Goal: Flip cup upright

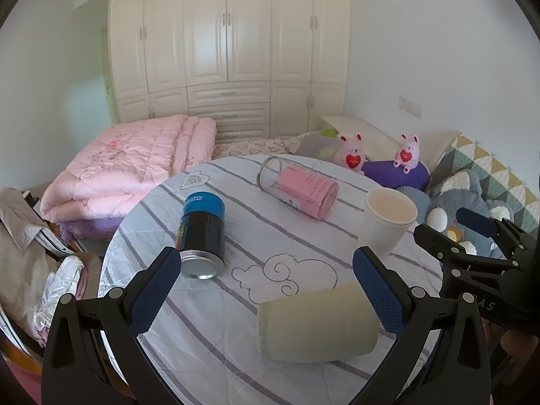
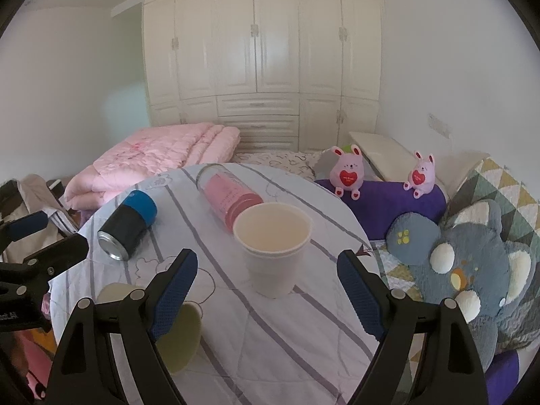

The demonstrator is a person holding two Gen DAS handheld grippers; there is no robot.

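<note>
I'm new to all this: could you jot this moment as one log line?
white cup: upright | pale green cup: on its side | left gripper: open over it | right gripper: open, holding nothing | can, pink glass: lying down

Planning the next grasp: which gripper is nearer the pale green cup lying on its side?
Left. The left gripper has its open jaws around the pale green cup; the right gripper faces the upright white cup instead.

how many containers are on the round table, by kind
paper cups: 2, white upright cup and pale green cup on its side
cans: 1, blue-black can on its side
glass tumblers: 1, pink tumbler on its side
total: 4
</note>
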